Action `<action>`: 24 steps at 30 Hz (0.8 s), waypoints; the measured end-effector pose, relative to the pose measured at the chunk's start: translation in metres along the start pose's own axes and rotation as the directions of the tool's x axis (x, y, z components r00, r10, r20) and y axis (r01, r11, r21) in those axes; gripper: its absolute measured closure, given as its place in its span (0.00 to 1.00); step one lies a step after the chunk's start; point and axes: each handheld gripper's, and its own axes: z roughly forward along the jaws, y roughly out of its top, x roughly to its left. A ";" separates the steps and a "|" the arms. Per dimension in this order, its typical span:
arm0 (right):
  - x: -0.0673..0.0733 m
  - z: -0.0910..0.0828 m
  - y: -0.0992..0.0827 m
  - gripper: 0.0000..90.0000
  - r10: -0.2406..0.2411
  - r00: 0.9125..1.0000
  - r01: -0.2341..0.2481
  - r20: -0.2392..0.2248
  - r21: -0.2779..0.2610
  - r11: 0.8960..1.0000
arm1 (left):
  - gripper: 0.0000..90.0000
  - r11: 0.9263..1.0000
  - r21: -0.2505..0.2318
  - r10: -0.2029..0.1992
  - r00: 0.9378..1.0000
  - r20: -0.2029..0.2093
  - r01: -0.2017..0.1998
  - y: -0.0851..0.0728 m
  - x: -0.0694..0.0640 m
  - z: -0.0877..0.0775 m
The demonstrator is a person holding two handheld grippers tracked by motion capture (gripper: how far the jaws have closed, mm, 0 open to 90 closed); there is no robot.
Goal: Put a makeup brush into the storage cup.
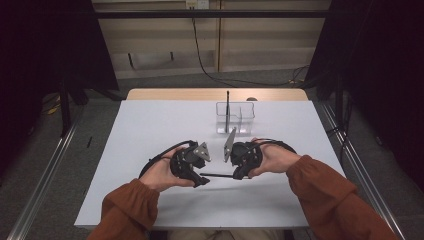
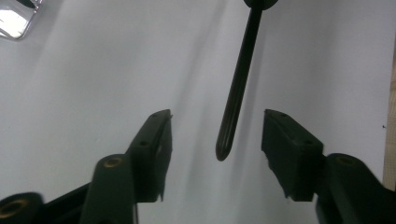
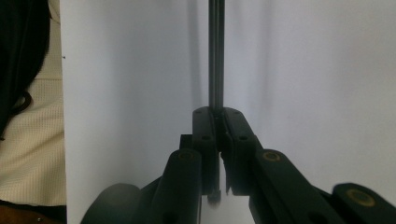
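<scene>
Pen (image 1: 216,175) clamped in right hand-held gripper (image 1: 239,172); left hand-held gripper (image 1: 200,179) open around its tip, pads untouching. Bare surface (image 1: 150,125) all round.

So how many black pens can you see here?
2. One pen is held level over the table by the right gripper, its tip between the left gripper's fingers. The other pen stands in the clear holder.

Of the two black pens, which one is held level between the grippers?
The pen near the person, clamped in the right gripper, lies level above the table. The other pen stands upright in the clear holder.
</scene>
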 end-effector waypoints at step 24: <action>-0.001 0.003 0.000 0.94 -0.012 1.000 0.012 0.013 -0.018 1.000 | 0.87 1.000 -0.001 0.031 0.999 0.036 -0.031 0.005 0.000 0.017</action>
